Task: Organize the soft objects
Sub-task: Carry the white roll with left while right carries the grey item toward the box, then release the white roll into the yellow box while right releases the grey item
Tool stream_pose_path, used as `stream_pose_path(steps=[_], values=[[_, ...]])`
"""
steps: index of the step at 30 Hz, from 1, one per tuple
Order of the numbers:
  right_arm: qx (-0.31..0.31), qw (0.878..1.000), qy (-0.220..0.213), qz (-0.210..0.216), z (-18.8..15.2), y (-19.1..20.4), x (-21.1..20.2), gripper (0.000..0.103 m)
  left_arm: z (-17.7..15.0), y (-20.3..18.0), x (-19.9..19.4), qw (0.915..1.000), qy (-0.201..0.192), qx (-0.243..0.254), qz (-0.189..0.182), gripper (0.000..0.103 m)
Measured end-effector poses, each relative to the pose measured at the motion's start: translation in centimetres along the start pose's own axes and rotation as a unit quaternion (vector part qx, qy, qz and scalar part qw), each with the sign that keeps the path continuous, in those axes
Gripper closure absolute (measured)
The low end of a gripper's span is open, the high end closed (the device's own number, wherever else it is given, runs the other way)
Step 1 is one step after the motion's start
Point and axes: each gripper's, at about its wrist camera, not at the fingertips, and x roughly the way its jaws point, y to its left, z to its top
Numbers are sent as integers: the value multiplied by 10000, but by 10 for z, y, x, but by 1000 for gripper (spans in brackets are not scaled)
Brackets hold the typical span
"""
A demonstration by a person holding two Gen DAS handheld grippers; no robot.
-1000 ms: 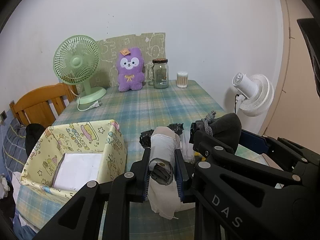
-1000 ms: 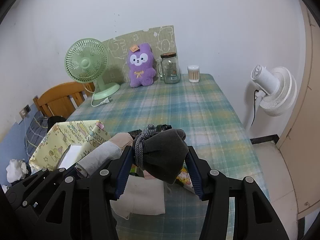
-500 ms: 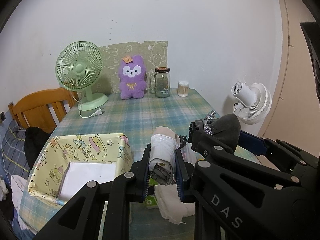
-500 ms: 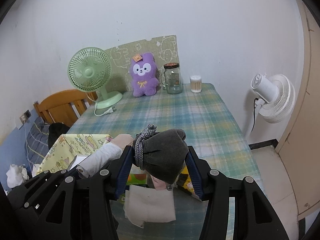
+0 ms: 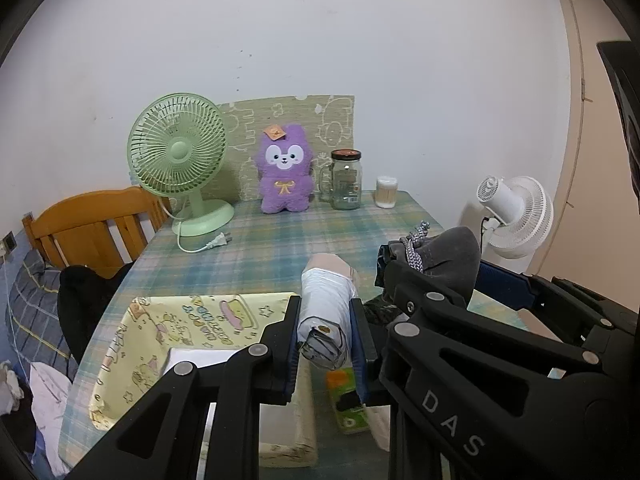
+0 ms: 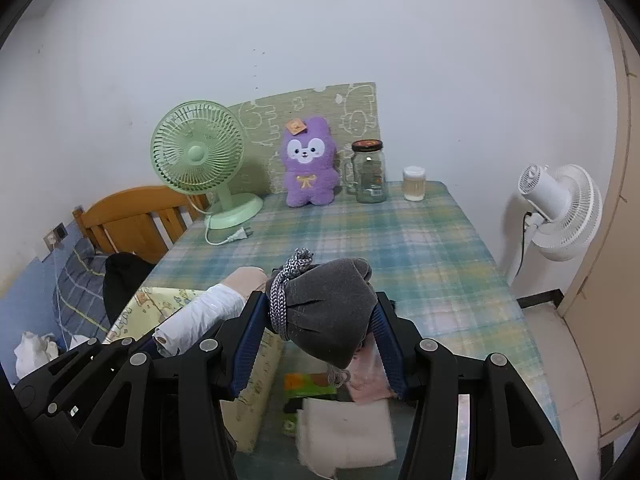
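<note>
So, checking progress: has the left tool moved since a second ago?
Yes. The left tool has risen and drawn back: the green fan sits lower in its view, and more of the yellow box shows.

plaid table [image 6: 432, 240], fan [image 6: 200, 160], plush [image 6: 308, 162], jar [image 6: 370, 172], perhaps swabs [image 6: 414, 184]

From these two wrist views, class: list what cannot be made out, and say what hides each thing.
- Yellow fabric bin: left view, its near side is hidden by the left gripper.
- Items under the grey bundle: right view, blocked by the right gripper.
- Glass jar: label too small.
</note>
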Motion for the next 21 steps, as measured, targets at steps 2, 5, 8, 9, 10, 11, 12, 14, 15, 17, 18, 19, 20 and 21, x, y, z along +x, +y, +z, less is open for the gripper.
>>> stream_pose_path(steps=[2, 5, 8, 9, 10, 11, 12, 14, 15, 17, 18, 19, 20, 21], values=[[-13, 10000, 11, 38, 2, 6, 4, 46, 1, 7, 1, 10000, 9, 5, 29, 82], [-30, 9999, 50, 95, 3, 17, 12, 46, 1, 18, 4, 10000, 40, -45, 65, 82], [-61, 9998, 89, 146, 3, 27, 20, 46, 0, 30, 8, 9999, 75, -78, 116, 82], [-76, 9998, 108, 161, 3, 31, 23, 46, -1, 34, 10, 9998, 89, -80, 133, 82], [-87, 9997, 131, 183, 2, 35, 26, 46, -2, 37, 10, 9998, 101, -86, 153, 82], [-100, 9996, 146, 200, 2, 38, 28, 46, -3, 40, 11, 9998, 112, -90, 167, 82], [-114, 9996, 165, 212, 2, 41, 31, 46, -4, 45, 12, 9997, 126, -93, 179, 82], [-148, 9994, 200, 240, 1, 47, 35, 46, -5, 53, 14, 9996, 158, -116, 191, 82], [-168, 9993, 222, 258, 1, 51, 38, 46, -6, 56, 15, 9996, 169, -123, 194, 82], [-201, 9990, 265, 291, 1, 57, 43, 46, -8, 63, 17, 9995, 188, -131, 216, 82], [-201, 9988, 299, 325, 0, 59, 46, 46, -9, 66, 18, 9994, 199, -133, 234, 82], [-199, 9986, 333, 360, -1, 62, 48, 46, -9, 68, 18, 9994, 209, -135, 247, 82], [-203, 9983, 373, 393, -2, 66, 51, 46, -11, 72, 19, 9993, 223, -139, 271, 82], [-214, 9981, 400, 409, -2, 68, 54, 46, -13, 75, 20, 9992, 241, -146, 296, 82]])
